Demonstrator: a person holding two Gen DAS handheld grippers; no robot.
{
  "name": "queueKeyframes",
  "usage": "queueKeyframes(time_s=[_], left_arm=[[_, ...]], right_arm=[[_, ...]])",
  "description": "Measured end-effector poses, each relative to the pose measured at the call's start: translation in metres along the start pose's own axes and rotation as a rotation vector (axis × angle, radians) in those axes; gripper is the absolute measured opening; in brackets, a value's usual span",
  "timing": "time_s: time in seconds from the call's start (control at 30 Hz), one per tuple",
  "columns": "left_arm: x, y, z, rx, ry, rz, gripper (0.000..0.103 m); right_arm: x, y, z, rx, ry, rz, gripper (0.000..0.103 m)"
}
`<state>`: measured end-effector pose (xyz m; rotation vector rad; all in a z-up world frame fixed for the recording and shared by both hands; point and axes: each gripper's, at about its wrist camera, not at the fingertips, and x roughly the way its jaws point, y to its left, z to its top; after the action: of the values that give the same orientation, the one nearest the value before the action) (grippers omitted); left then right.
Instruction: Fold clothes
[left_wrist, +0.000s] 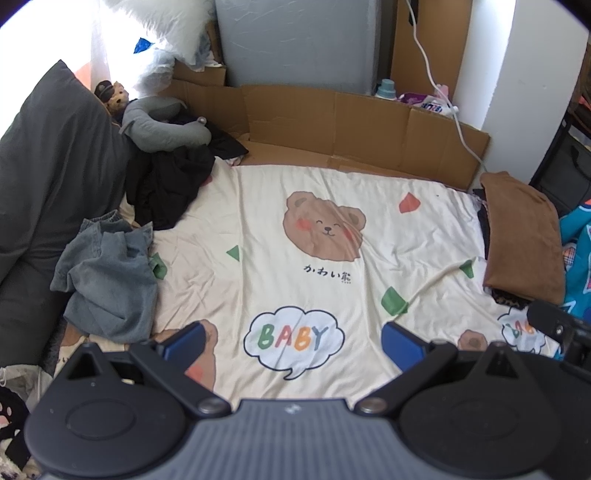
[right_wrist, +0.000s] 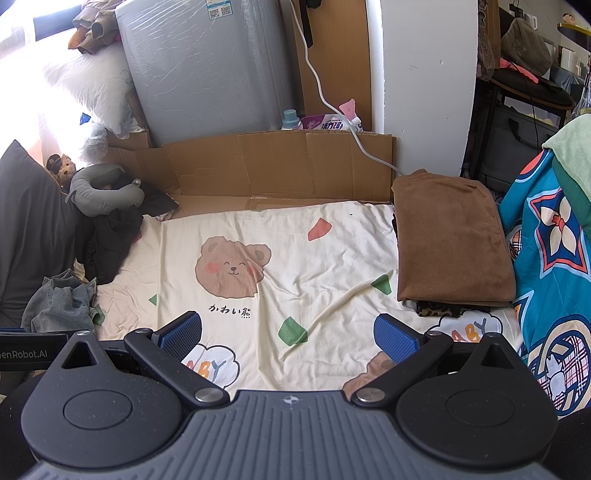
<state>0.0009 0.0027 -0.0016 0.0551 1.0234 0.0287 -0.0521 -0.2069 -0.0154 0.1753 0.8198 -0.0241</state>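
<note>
A cream bedsheet (left_wrist: 317, 177) (right_wrist: 332, 258) printed with a bear face and "BABY" clouds covers the bed. A crumpled blue-grey denim garment (left_wrist: 107, 280) (right_wrist: 61, 304) lies at the left edge, with a heap of black clothes (left_wrist: 168, 184) (right_wrist: 110, 243) behind it. A folded brown garment (left_wrist: 521, 236) (right_wrist: 450, 240) rests on a leopard-print piece at the right. My left gripper (left_wrist: 293, 341) hovers open over the "BABY" cloud, holding nothing. My right gripper (right_wrist: 288, 334) is open above the sheet's front, also empty; its body shows at the right of the left wrist view.
A grey neck pillow (left_wrist: 162, 129) (right_wrist: 103, 190) and small teddy (left_wrist: 112, 96) sit at back left beside a dark pillow (left_wrist: 48, 155). Cardboard (left_wrist: 332, 118) (right_wrist: 280, 166) lines the back, with a white cable (left_wrist: 439, 85) over it. A teal patterned blanket (right_wrist: 554, 258) rises on the right.
</note>
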Motion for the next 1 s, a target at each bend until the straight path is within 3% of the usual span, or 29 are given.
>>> queueKeyframes(time_s=[1.0], left_arm=[[-0.004, -0.001, -0.0026, 0.023, -0.025, 0.028, 0.102]], right_arm=[[0.0001, -0.0027, -0.0015, 0.004, 0.0, 0.001, 0.103]])
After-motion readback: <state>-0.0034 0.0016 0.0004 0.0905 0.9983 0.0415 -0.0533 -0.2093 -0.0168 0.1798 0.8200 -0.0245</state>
